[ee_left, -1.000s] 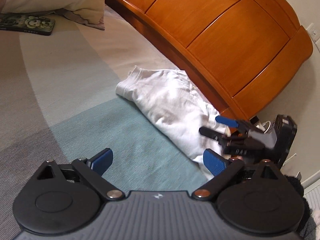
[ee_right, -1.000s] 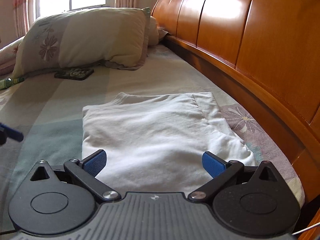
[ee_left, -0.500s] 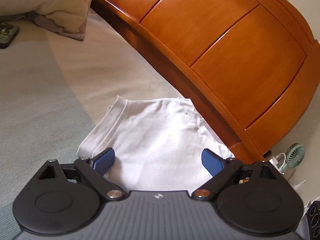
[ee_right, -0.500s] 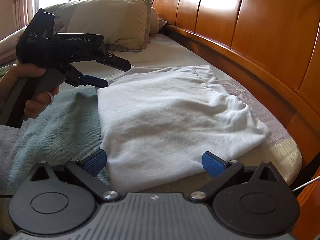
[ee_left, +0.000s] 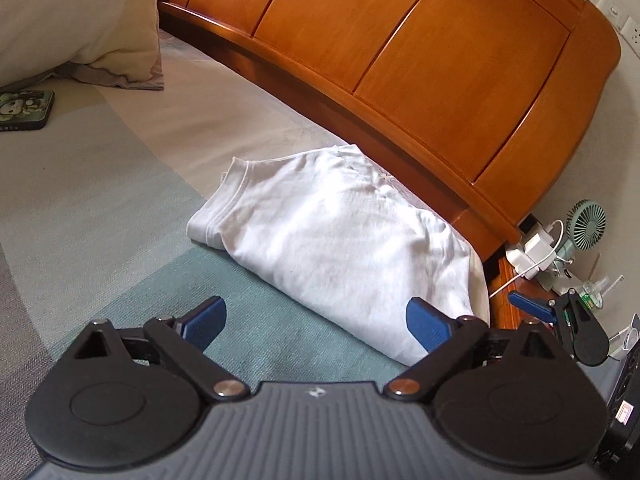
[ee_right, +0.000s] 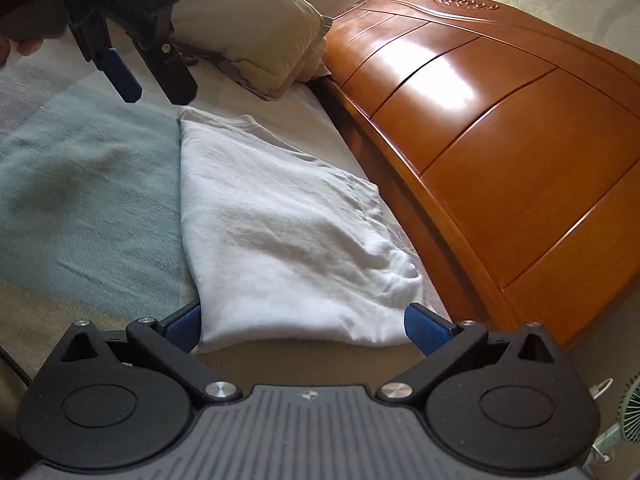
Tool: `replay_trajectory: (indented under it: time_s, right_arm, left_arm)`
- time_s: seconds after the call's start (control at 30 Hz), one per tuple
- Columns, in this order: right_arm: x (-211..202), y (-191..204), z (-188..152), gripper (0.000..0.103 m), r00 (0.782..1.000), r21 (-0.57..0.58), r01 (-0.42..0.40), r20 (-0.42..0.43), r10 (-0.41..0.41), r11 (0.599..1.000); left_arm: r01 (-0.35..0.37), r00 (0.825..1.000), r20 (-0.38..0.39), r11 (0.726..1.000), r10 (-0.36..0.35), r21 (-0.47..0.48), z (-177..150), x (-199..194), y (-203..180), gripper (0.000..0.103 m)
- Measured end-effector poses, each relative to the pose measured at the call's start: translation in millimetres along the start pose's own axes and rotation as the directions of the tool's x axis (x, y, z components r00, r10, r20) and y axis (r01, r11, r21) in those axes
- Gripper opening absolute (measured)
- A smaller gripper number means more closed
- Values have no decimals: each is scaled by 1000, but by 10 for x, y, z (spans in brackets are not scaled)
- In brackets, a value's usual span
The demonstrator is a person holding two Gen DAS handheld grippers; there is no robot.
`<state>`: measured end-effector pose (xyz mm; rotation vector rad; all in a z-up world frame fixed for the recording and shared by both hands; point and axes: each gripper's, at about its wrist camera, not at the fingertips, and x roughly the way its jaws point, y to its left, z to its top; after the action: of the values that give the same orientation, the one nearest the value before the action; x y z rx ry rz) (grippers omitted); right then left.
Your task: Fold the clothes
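Left wrist view: folded white garment [ee_left: 340, 240] lying on bed [ee_left: 100, 200] against wooden headboard [ee_left: 440, 80], just ahead of left gripper [ee_left: 316, 320], spread wide, empty. Right wrist view: right gripper [ee_right: 304, 326] likewise gaping, near hem of garment between pads, untouched.

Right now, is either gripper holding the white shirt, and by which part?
Nothing is held. The left gripper and right gripper are both open, and the folded white shirt lies free on the bed.

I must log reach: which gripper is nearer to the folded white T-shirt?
Right. The right gripper sits at the folded white T-shirt's near edge; the left gripper hangs above its far corner.
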<state>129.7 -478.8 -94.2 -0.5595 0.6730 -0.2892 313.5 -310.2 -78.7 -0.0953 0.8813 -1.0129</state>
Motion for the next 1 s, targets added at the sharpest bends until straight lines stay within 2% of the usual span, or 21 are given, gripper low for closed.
replay_trajectory:
  time_s: [0.13,0.23,0.33,0.4,0.5,0.57,0.6,0.67,0.73,0.83,0.9,0.93,1.0]
  right_arm:
    - [-132,-143,-44,103,999,14,-13,-29,14,1000]
    - [-1,-273,-7,103,996,105,-83,-9,84,991]
    - [173,-407,41,103,987,207,-163,26,162,965]
    - [289,-496,74,103,976,271,-217,53,210,938]
    - [475,-577,92,103,958,350,-284,73,276,893]
    - [595,-478,7,103,949,366,-302,29,314,880]
    - [567,-455,-45,103,943,379,-322,44,331,868]
    - [475,-509,-113,103,930,403,-359,75,360,842]
    - [438,-672,-196,103,926,487,-365,101,364,793]
    - [484,-968,-345,103,936,626,-331,123,330,706]
    - [548,-1099,-389,103,937,664,-329,143,318,671]
    - [589,-1139,-386,103,936,669,-335,156,315,663]
    - [772,-1156,-320,103,932,656,-345,158,325,671]
  left_arm:
    - [45,999,8,999,-45,7,106,62,-111,96]
    - [84,996,29,995,-86,58,188,207,-295,96]
    - [101,994,41,988,-106,117,261,471,-458,96]
    - [71,996,38,988,-76,134,287,676,-467,96]
    - [-25,1000,-1,992,25,120,263,931,-310,95]
    - [5,1000,8,987,-6,160,210,884,-199,94]
    - [-4,1000,11,984,2,179,198,844,-184,92]
    - [-65,998,12,976,64,209,195,759,-203,92]
    - [-115,993,3,970,117,216,212,702,-216,92]
    - [-56,998,13,981,55,183,206,584,-241,92]
    - [-26,1000,21,978,23,208,179,547,-346,93]
    - [-18,1000,22,975,13,221,158,538,-391,93]
    - [-7,1000,20,971,2,239,116,537,-474,93]
